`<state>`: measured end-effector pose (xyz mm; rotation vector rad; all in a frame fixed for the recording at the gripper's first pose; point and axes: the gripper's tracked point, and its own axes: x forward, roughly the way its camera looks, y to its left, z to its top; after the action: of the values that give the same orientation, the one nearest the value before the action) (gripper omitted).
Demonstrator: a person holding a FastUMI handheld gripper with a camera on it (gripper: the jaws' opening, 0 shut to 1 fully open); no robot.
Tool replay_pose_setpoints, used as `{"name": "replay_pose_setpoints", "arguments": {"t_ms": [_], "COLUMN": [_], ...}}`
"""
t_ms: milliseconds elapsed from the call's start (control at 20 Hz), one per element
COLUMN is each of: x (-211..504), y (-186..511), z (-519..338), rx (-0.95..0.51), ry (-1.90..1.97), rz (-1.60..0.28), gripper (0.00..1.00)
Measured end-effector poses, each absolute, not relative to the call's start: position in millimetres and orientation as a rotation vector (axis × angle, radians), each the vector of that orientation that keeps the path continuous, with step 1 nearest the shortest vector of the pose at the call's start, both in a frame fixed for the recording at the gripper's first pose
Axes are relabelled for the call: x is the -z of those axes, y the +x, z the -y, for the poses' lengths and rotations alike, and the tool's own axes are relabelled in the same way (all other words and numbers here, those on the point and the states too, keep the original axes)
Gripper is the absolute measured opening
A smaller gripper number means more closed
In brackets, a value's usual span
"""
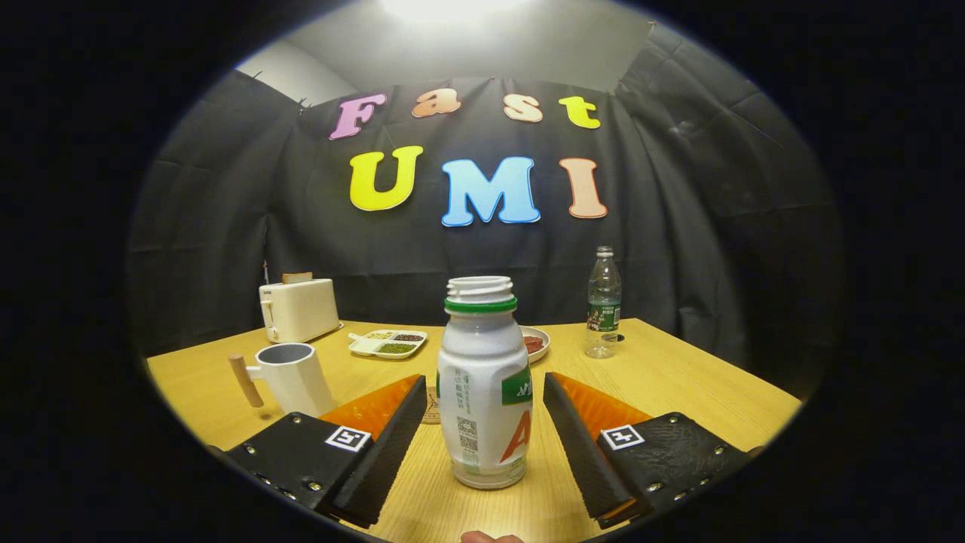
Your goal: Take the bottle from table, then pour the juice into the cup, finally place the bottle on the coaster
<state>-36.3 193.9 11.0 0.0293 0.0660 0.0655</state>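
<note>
The first step, taking the bottle (483,385), is being carried out: it is standing uncapped on the bench (678,385), bracketed untouched by the wide-spread tool (484,392). Closing on it is being called for next, the cup (290,375) waiting left

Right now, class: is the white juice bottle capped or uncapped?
Uncapped: the bottle stands upright between the gripper's open fingers, its bare threaded neck showing above the green ring.
</note>
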Motion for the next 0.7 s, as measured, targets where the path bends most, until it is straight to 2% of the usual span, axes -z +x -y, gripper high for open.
{"name": "replay_pose_setpoints", "arguments": {"t_ms": [550,600,700], "x": [2,2,1], "y": [-11,-9,-9], "z": [-193,-193,-197], "rx": [-0.012,-0.01,-0.02], "ry": [0.036,0.026,0.005], "rz": [-0.094,-0.092,-0.093], "gripper": [0.95,0.78,0.73]}}
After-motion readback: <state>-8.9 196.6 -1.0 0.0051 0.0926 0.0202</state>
